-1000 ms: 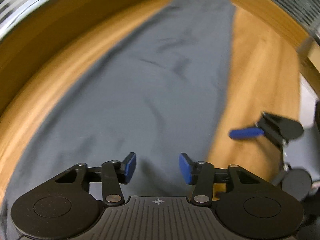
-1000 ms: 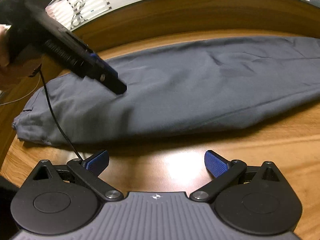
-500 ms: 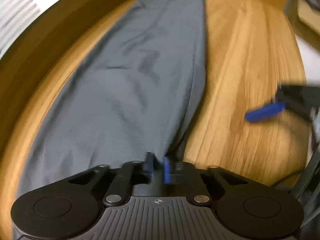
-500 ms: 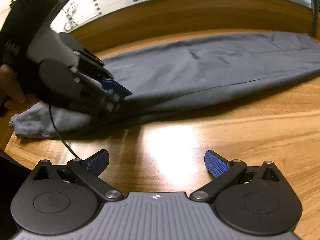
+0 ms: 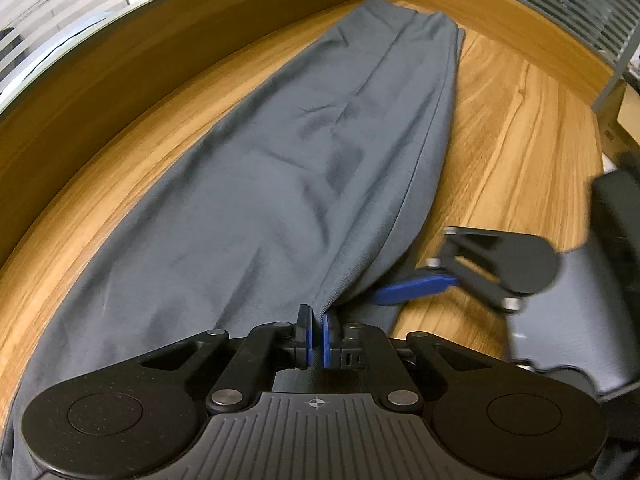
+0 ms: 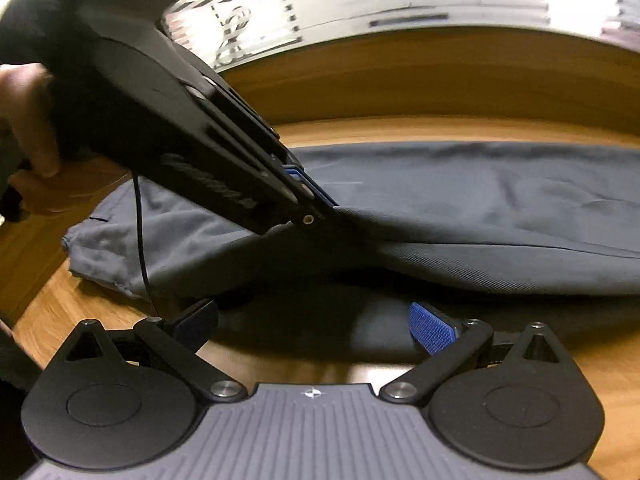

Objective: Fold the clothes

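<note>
Grey trousers [image 5: 304, 184] lie stretched along the wooden table [image 5: 520, 128], legs folded onto each other. My left gripper [image 5: 316, 326] is shut on a pinch of the cloth at the trousers' near edge and holds that edge a little off the table. In the right wrist view the left gripper [image 6: 320, 202] comes in from the upper left, with the grey trousers [image 6: 480, 208] raised under it. My right gripper [image 6: 312, 320] stands open just in front of the lifted edge, nothing between its blue pads [image 6: 432, 328]. One blue finger of it [image 5: 416, 286] shows beside the cloth.
A raised wooden rim [image 5: 100, 92] runs along the far side of the table, with window blinds [image 6: 400, 4] behind it. A person's hand [image 6: 32, 120] holds the left gripper. A thin black cable [image 6: 140, 232] hangs from it over the waistband end.
The left gripper closed on the trousers' near edge and lifted it slightly. The right gripper, still open, moved up close to that lifted edge.
</note>
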A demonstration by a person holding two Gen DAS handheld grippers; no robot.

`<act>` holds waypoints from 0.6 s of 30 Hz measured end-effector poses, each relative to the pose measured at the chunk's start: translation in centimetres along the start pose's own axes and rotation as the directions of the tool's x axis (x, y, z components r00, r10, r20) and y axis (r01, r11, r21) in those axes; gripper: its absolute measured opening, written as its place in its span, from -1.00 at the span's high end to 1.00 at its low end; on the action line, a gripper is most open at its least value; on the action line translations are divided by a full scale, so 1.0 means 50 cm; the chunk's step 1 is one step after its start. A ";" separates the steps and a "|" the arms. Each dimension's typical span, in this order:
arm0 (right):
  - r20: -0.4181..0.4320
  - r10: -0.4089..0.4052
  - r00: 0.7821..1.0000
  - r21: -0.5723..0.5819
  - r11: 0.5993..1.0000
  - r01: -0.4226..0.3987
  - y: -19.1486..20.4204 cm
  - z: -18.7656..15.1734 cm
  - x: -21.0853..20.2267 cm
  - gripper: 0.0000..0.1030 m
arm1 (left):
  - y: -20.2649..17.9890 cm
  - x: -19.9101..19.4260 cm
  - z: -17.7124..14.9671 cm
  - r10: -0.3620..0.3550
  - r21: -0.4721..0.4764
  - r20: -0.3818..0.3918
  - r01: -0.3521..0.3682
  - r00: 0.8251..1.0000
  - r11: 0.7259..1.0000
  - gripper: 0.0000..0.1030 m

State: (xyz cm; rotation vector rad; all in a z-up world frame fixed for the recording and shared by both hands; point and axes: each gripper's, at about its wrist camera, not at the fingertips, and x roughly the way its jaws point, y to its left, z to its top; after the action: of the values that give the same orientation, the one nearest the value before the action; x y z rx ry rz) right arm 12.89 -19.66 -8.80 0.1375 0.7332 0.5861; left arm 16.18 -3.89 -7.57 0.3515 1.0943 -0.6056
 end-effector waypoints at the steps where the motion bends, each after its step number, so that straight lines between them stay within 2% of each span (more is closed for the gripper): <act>1: 0.003 0.013 1.000 0.003 1.000 -0.013 -0.006 0.007 0.013 -0.99 | 0.003 -0.002 0.001 -0.003 -0.002 0.000 0.003 1.000 1.000 0.86; 5: 0.019 0.078 0.997 0.018 0.997 -0.078 -0.017 0.031 0.062 -0.99 | 0.015 -0.002 0.004 -0.018 -0.025 -0.006 0.018 1.000 1.000 0.85; 8: -0.014 0.164 0.986 0.007 0.986 -0.164 -0.005 0.038 0.102 -0.99 | 0.023 -0.005 0.008 -0.055 -0.062 -0.011 0.054 0.998 0.997 0.79; 11: -0.041 0.225 0.974 -0.049 0.973 -0.227 0.026 0.039 0.127 -0.99 | 0.050 -0.033 0.000 -0.142 -0.133 0.020 0.144 0.990 0.981 0.76; 13: -0.053 0.260 0.964 -0.068 0.962 -0.263 0.044 0.038 0.136 -0.99 | 0.074 -0.063 -0.014 -0.163 -0.164 0.062 0.171 0.985 0.972 0.71; 15: -0.060 0.291 0.955 -0.073 0.953 -0.295 0.060 0.035 0.144 -0.99 | 0.105 -0.083 -0.031 -0.139 -0.192 0.074 0.151 0.987 0.970 0.67; 18: -0.057 0.301 0.952 -0.086 0.948 -0.305 0.073 0.034 0.149 -1.00 | 0.163 -0.075 -0.066 -0.049 -0.247 0.025 0.054 0.998 0.968 0.67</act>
State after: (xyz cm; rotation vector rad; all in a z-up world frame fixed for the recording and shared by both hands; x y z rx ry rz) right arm 16.76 -12.38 -10.79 0.1520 0.7300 0.9192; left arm 17.62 5.42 -5.80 0.1011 1.1489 -0.5097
